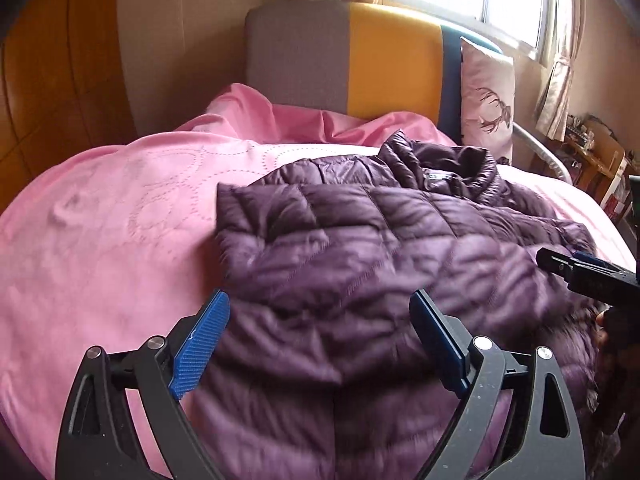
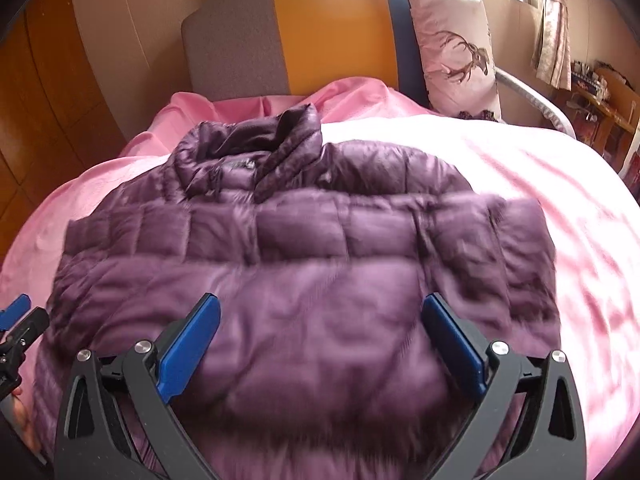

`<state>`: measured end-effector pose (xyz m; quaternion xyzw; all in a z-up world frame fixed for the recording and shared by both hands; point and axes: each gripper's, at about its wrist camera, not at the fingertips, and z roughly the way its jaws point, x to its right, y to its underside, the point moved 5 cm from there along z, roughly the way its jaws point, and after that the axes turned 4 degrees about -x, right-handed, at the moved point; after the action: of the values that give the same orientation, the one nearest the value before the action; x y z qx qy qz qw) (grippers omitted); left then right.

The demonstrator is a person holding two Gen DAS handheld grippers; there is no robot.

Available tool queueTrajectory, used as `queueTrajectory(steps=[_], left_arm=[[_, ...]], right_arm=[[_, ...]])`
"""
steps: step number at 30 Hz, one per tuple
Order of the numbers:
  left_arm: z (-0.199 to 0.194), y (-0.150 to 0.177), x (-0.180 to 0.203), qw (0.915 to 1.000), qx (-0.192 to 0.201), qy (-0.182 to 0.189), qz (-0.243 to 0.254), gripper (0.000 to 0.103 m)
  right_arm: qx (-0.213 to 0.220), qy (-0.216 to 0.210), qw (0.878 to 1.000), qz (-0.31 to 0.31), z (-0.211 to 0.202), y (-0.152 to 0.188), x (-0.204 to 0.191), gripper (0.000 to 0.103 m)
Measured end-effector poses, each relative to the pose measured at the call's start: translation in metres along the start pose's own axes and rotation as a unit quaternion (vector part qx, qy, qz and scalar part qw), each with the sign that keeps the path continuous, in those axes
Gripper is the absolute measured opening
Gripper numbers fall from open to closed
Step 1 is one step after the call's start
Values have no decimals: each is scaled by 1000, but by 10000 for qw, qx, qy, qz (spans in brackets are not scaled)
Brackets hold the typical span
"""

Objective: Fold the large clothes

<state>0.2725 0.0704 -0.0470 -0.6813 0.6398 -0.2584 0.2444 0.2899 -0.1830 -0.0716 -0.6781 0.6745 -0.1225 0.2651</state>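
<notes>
A purple quilted puffer jacket [image 1: 380, 248] lies spread on a pink bedspread [image 1: 100, 220], collar toward the headboard, sleeves folded in across the body. It also shows in the right wrist view [image 2: 304, 248]. My left gripper [image 1: 320, 304] is open and empty, hovering over the jacket's lower left part. My right gripper [image 2: 320, 308] is open and empty over the jacket's lower middle. The right gripper also shows at the right edge of the left wrist view [image 1: 576, 268], and the left gripper at the left edge of the right wrist view [image 2: 20, 320].
The pink bedspread [image 2: 560, 200] covers the bed. A grey, yellow and blue headboard [image 1: 360, 56] stands at the back, with a deer-print pillow [image 1: 486, 100] leaning on it. A wooden wardrobe [image 1: 48, 80] is at the left; a cluttered shelf [image 1: 596, 152] at the right.
</notes>
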Motion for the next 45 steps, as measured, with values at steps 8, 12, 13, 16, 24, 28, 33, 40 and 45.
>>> queueTrajectory(steps=[8,12,13,16,24,28,33,40,45], left_arm=[[-40,42,-8,9998,37,191,-90,90],[-53,62,-9,9998,41,185,15,90],[-56,68,-9,9998,17,207,42,90],[-63,81,-10,9998,-3,191,72,90],[-73,118,-22,9996,-242,159,65,90],[-76,146,-32,9980,-537,313,66,90],[-88,180,-52,9943,-816,683,-113,90],[-100,218,-72,9817,-1294,1288,-534,87],[-98,235,-61,9705,-1670,1701,-371,61]], right_arm=[[-244,57,9996,88,-44,54,21,101],[-314,138,9992,222,-60,80,40,101],[-327,166,9990,272,-64,86,46,101],[-360,227,9981,437,-74,101,61,101],[-448,-86,9943,961,-101,146,95,101],[-506,-477,9925,1003,-120,173,97,101],[-793,-974,9866,1046,-138,210,95,101],[-1253,-1324,9766,1144,-151,268,97,96],[-1726,-1574,9677,952,-144,295,90,67]])
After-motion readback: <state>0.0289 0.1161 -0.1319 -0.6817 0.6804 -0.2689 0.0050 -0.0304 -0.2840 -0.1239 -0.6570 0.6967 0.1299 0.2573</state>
